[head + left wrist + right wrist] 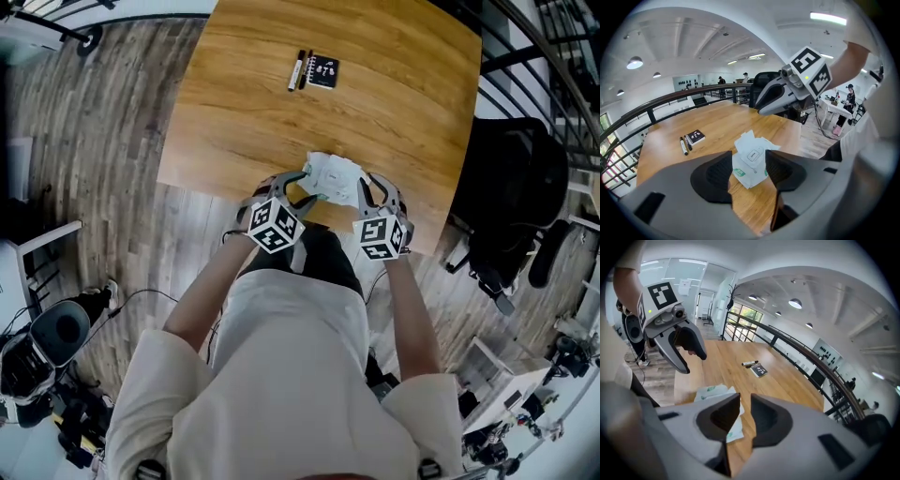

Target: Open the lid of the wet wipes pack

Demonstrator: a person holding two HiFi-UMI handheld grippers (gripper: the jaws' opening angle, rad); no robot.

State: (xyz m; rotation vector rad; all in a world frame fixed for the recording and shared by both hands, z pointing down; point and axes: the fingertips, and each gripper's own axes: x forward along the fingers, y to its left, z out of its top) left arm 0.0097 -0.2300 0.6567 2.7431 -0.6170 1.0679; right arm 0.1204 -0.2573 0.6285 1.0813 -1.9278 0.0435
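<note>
Wet wipes pack [749,165]: lid label [753,156] reads "OPEN"; notebook [696,137] print illegible.

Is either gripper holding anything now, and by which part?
Nothing is held: left gripper and right gripper are open and empty; the wet wipes pack lies on the table.

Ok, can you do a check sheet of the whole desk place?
Surface: wooden table.
Job's things: pack near the table's front edge, lid looks shut.
Clutter: pen and notebook side by side, farther back.
Grippers: left gripper and right gripper above the pack, both open, not touching it.
Cables: one cable on the floor, left.
Surroundings: wood floor, black chair at right, railing.
</note>
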